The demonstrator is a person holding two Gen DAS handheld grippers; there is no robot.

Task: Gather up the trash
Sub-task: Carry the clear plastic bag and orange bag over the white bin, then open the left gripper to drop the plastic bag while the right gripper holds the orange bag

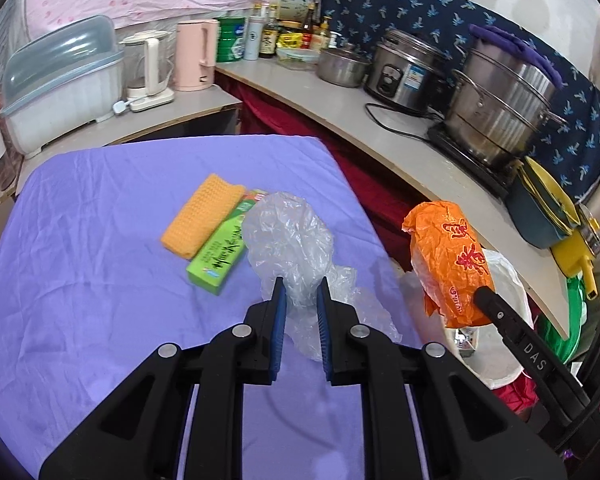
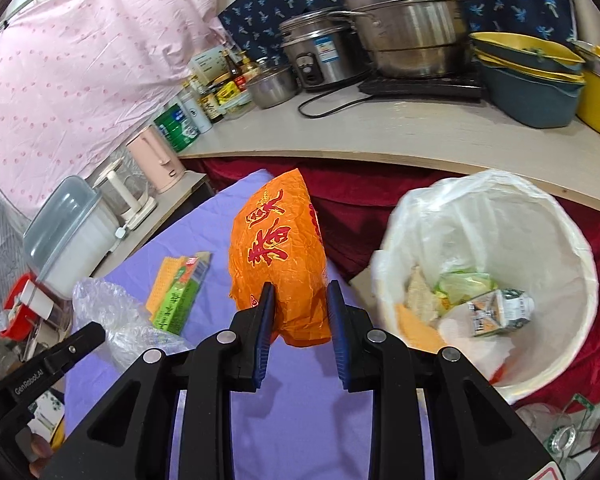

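My left gripper point(image 1: 301, 285) is shut on a crumpled clear plastic bag point(image 1: 288, 236) and holds it above the purple tablecloth point(image 1: 80, 280). My right gripper point(image 2: 299, 290) is shut on an orange wrapper with red characters point(image 2: 278, 248), lifted near the table's right edge. The wrapper also shows in the left wrist view point(image 1: 448, 256). A white-lined trash bin point(image 2: 556, 224) stands right of the table with several scraps inside. The clear bag shows in the right wrist view point(image 2: 112, 304). A green box point(image 1: 220, 252) and an orange cloth point(image 1: 200, 216) lie on the table.
A curved counter point(image 1: 380, 128) behind holds a steel steamer pot point(image 1: 504, 108), rice cooker point(image 1: 408, 72), bottles, kettles point(image 1: 192, 56) and a dish box point(image 1: 56, 84). Yellow and blue bowls point(image 2: 532, 76) are stacked at its right end. Red cloth point(image 2: 356, 204) hangs below.
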